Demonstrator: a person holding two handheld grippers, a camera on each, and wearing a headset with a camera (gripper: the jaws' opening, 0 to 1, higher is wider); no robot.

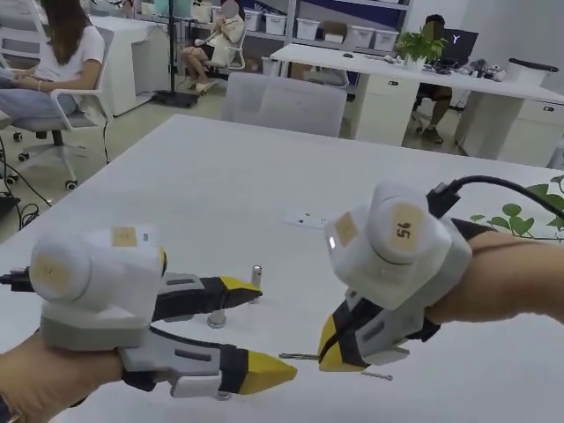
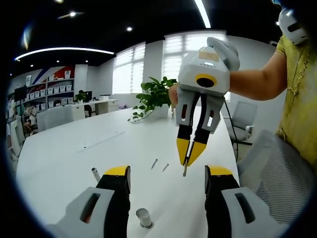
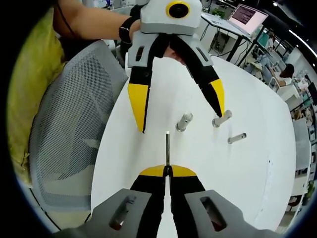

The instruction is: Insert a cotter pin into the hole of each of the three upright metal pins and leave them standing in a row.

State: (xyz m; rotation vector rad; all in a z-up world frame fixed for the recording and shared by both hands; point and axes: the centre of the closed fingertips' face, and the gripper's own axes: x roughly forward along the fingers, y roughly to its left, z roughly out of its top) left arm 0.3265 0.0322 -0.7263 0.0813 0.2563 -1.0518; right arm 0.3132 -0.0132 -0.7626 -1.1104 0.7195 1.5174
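Shiny metal pins on a smooth matt table.

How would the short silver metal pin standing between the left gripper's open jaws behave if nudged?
The short silver metal pin probably tips easily, standing upright on a small base. Once down, its round body would likely roll across the smooth white table.

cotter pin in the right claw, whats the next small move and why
Probably shut the left claw on the metal pin standing between its open jaws, to steady it. The right claw is shut on a cotter pin whose tip points that way but stops short of it, so bracing the target looks like the sensible step before feeding it in.
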